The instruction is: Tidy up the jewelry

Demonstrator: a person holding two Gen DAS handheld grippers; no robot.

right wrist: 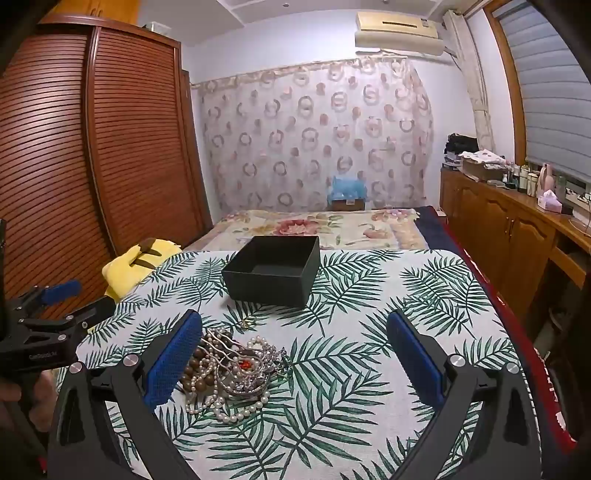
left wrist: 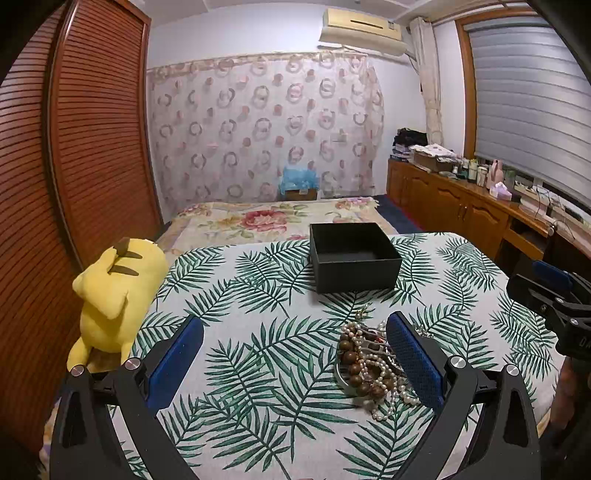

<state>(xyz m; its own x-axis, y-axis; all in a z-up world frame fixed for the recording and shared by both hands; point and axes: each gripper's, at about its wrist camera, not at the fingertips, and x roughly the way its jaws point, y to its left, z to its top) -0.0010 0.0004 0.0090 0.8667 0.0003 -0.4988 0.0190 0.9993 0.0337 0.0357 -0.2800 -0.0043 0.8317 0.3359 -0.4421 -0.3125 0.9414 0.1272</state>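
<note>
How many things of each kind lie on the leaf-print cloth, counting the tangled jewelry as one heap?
Black open box: 1
Jewelry heap of pearl strands, brown wooden beads and silver pieces: 1
Yellow plush toy, at the cloth's left edge: 1
Total: 3

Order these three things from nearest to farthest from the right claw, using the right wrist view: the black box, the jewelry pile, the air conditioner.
1. The jewelry pile, on the leaf-print cloth just beside the left finger of the right claw.
2. The black box, open, farther back on the cloth.
3. The air conditioner, high on the far wall.
</note>
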